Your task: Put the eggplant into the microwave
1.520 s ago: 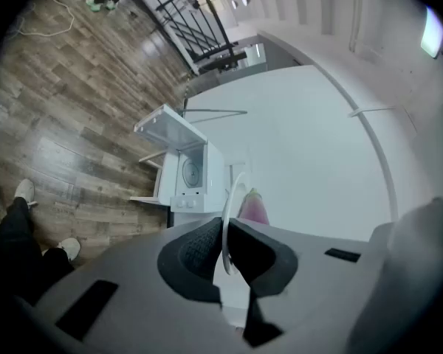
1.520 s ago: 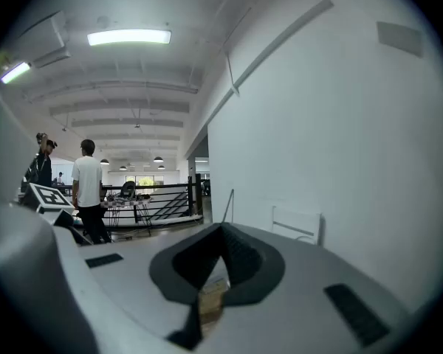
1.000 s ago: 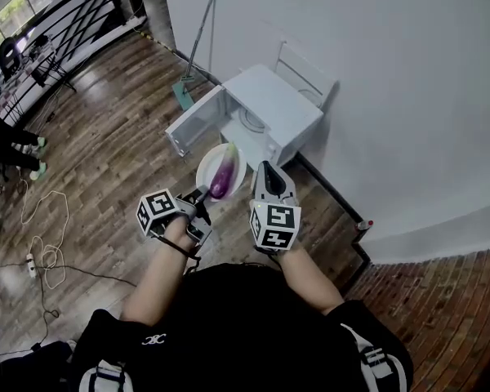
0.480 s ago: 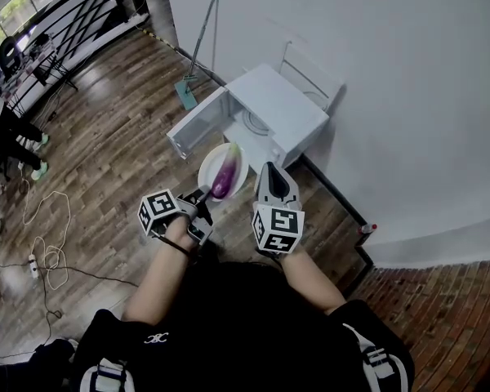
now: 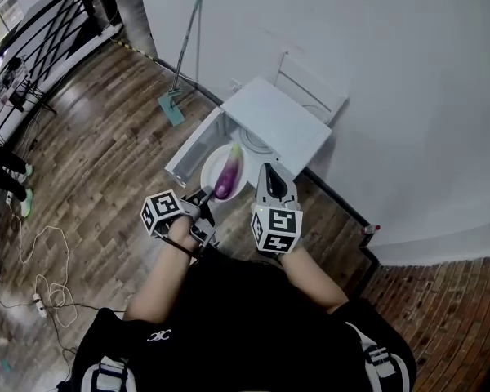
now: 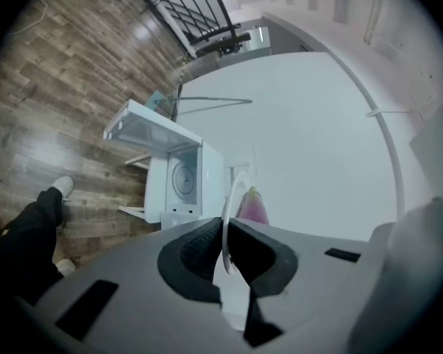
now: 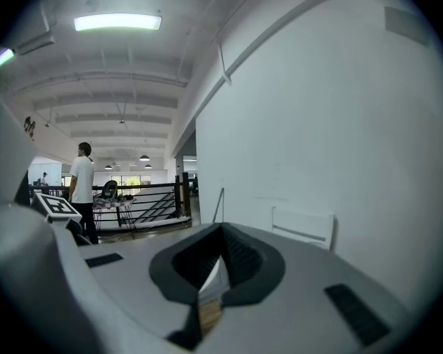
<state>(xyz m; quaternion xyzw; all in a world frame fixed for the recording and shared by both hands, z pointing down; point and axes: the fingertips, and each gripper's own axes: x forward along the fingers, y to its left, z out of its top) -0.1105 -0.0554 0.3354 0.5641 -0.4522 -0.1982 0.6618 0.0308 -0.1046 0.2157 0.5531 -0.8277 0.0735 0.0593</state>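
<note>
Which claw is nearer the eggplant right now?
Left. The left claw grips the near rim of the plate carrying the eggplant; the right claw sits off the plate's right edge, gripping nothing.

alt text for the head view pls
Seen from above, a person's left gripper holds a white plate by its rim, a purple eggplant lying on it, just in front of an open white microwave on a wooden floor. The right gripper, fingers together and empty, points toward the microwave beside the plate.
</note>
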